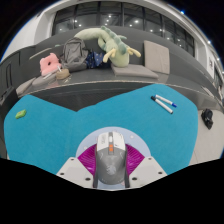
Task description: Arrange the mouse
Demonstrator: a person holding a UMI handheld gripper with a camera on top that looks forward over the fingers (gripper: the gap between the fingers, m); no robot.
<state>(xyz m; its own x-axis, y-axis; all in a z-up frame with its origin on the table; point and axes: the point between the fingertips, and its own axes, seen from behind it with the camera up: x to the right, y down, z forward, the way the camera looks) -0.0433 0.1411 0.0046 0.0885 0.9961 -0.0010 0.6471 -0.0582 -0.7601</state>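
On the far left of the blue mat (pixel 70 115) lies one small green item (pixel 20 114), too small to identify. Behind the mat, on the grey couch (pixel 150 60), sit one pink object (pixel 49 64), one grey backpack (pixel 74 51), and one pale green plush toy (pixel 112 44) sprawled across the cushions; what lies darkly under the plush is hard to make out.

One mouse (pixel 111 160), grey and white, sits between the two fingers of the gripper (pixel 111 165), just at the near edge of the mat. The magenta pads (pixel 88 160) lie close against both its sides, so the claw is narrowed onto the mouse and grips it. The mouse's near end is cut off from view.

Further right, one white pen (pixel 162 103) with blue ends lies slantwise on the mat. Past the mat's right edge is one small dark thing (pixel 207 118), unclear.
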